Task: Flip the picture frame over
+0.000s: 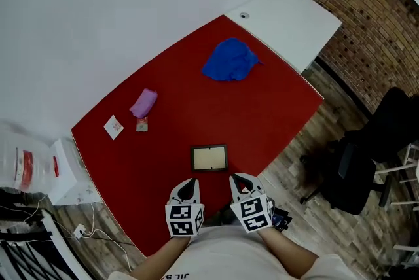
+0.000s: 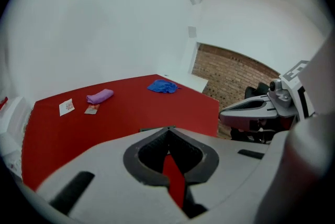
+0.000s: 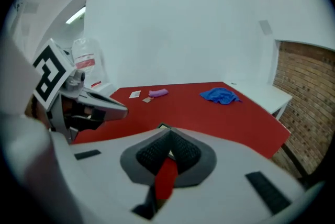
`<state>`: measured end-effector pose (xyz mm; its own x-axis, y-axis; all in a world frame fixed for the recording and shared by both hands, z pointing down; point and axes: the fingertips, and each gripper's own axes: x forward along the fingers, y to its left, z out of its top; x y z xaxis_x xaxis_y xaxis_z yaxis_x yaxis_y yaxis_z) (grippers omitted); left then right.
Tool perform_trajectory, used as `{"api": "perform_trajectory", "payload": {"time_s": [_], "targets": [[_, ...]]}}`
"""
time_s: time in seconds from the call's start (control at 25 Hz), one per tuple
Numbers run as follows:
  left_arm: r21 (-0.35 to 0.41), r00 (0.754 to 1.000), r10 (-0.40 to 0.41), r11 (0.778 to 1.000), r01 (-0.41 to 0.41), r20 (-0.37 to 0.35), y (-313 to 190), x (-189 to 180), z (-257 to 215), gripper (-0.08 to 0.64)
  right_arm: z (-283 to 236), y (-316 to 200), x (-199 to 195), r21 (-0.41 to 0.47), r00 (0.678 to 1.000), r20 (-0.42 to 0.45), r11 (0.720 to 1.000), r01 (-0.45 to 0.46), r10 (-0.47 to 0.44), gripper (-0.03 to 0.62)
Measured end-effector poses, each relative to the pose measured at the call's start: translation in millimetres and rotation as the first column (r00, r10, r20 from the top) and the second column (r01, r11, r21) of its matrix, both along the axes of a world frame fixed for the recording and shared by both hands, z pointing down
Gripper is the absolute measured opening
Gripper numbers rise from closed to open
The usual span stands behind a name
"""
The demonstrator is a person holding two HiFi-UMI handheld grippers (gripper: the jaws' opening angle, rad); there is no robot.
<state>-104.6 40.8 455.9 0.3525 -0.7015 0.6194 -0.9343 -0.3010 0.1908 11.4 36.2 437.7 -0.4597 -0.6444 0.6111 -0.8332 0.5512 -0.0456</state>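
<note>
Small dark rectangular picture frame (image 1: 209,157): flat on red desk (image 1: 275,108)
Crumpled blue cloth (image 1: 229,60): far behind frame, slightly right
Rolled purple cloth (image 1: 143,103): behind frame, leftward

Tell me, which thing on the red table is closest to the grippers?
The picture frame, lying flat just ahead of the left gripper and right gripper. The purple bundle, blue cloth and white card lie farther up the table.
</note>
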Motion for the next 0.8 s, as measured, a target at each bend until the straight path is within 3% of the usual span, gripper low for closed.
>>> {"api": "perform_trajectory", "payload": {"time_s": [0.2, 0.48, 0.8], "targets": [[0.01, 1.0, -0.014, 1.0, 0.014, -0.023, 9.2, 12.5, -7.2, 0.005, 6.6, 7.3, 5.6, -0.067, 0.994, 0.08, 0.995, -0.073, 0.078, 0.005], [0.048, 1.0, 0.0, 0.999, 0.0, 0.007, 12.3, 13.9, -18.4, 0.005, 1.3, 16.4, -1.4, -0.056, 0.996, 0.075, 0.998, -0.043, 0.047, 0.003], [0.042, 1.0, 0.004, 0.999, -0.004, 0.007, 18.4, 20.2, -19.6, 0.005, -1.5, 21.9, 3.3, -0.048, 0.996, 0.077, 0.998, -0.045, 0.049, 0.003]]}}
